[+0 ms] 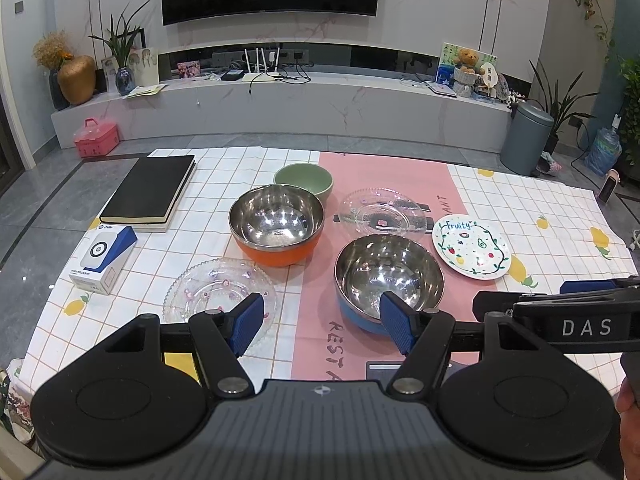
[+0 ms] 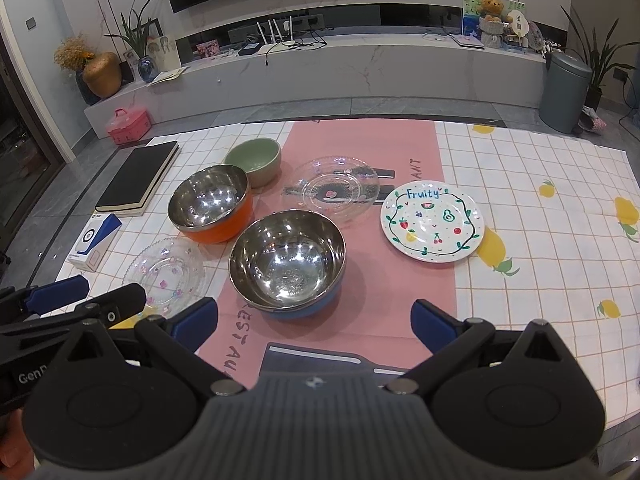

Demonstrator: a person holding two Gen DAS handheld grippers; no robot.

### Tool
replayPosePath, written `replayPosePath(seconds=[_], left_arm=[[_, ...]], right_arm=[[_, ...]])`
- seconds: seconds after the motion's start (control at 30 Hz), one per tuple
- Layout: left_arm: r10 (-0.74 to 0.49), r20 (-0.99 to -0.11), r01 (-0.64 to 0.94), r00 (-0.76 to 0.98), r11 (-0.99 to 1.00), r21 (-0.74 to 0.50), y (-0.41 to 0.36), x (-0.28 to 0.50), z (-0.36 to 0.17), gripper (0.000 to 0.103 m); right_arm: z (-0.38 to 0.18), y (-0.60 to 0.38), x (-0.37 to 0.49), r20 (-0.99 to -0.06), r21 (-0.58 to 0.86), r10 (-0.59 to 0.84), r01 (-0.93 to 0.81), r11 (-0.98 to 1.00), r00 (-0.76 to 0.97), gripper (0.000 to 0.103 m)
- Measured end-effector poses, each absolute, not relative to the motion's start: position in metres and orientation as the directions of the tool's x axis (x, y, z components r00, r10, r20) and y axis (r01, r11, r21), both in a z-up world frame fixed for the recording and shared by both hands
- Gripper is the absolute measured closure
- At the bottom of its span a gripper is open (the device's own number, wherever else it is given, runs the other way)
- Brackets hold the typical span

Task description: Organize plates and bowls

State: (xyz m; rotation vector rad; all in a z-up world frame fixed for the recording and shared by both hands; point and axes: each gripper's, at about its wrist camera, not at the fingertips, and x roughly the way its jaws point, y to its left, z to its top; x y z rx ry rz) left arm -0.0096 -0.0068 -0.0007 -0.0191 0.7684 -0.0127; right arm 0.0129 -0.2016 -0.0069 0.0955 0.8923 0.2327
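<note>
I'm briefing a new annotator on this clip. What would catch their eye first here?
Two shiny steel bowls mid-table: the orange-sided bowl and, nearer, the blue-sided bowl. To their right lies the white "Fruity" plate, on a checked tablecloth with lemons. Both open grippers, left gripper and right gripper, frame the near edge.

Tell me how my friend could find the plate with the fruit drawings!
Look at the pink stripe running down the checked tablecloth. Just off its right edge sits the white plate, beside a clear glass plate. It is the only plate that is not see-through, with "Fruity" written in blue and little painted fruits.
</note>
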Motion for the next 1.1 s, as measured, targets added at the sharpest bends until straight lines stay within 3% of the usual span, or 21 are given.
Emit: replayPosePath(seconds=[0.5, 0.77, 0.93, 1.1], left_arm=[[-0.042, -0.697, 0.006, 0.716, 0.998, -0.055, -0.004, -0.009, -0.007, 0.025], [-0.064, -0.645, 0.018, 0.762, 0.997, -0.078, 0.001, 0.005, -0.004, 0.026], [-0.116, -0.659, 0.003, 0.743, 0.986, -0.170, 0.009, 0.023, -0.017, 0.043], [-0.204, -0.690, -0.015, 0.695, 0.954, -0.298, 0.020, 0.043, -0.038, 0.051]], right_arm=[[-0.013, -0.200, 0.013, -0.765, 0.174, 0.239, -0.165, 0.971, 0.598, 0.003], [-0.017, -0.213, 0.029, -0.735, 0.187, 0.219, -0.118, 0.975, 0.641, 0.003], [-0.030, -0.216, 0.046, -0.742, 0.184, 0.206, -0.103, 0.978, 0.638, 0.018], [-0.050, -0.215, 0.062, -0.764, 0.205, 0.222, -0.098, 0.974, 0.606, 0.033]])
